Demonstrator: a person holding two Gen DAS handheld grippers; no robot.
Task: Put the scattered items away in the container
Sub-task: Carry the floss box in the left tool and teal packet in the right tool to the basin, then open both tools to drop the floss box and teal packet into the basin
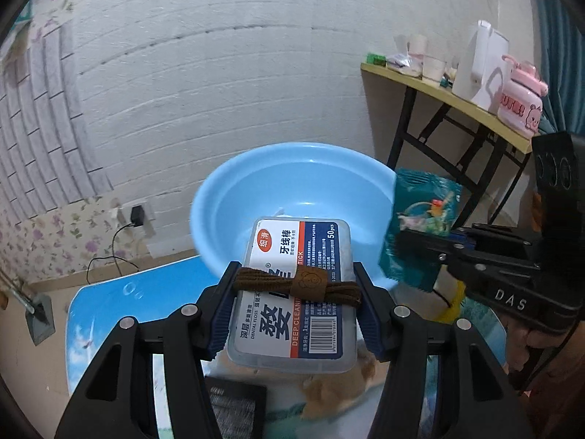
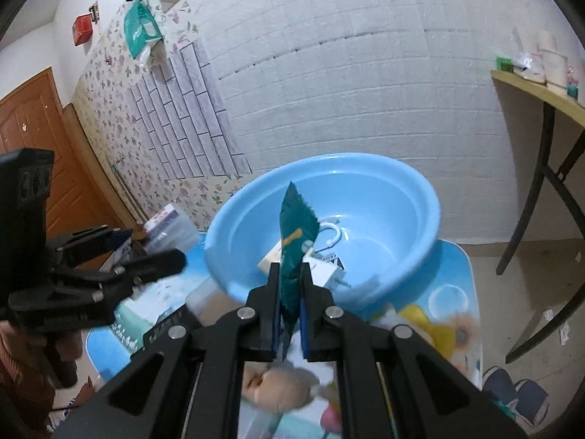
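Observation:
My left gripper (image 1: 296, 270) is shut on a clear dental floss box (image 1: 292, 329) with a blue and white label. A brown hair band (image 1: 303, 283) lies across the box between the fingers. The box hangs just in front of the light blue basin (image 1: 234, 190). My right gripper (image 2: 290, 269) is shut on a green snack packet (image 2: 296, 226), held edge-on over the near rim of the basin (image 2: 402, 197). A white hook (image 2: 331, 232) and small white boxes (image 2: 325, 267) lie inside the basin. Each gripper shows in the other's view: right gripper (image 1: 402, 241), left gripper (image 2: 146, 247).
The basin stands on a small blue picture-print table (image 1: 120, 300). A tan plush toy (image 2: 278, 384) and a dark grey pad (image 1: 234, 402) lie on it below the grippers. A wooden side table (image 1: 438, 91) with bottles stands to the right. Slippers (image 2: 512, 391) are on the floor.

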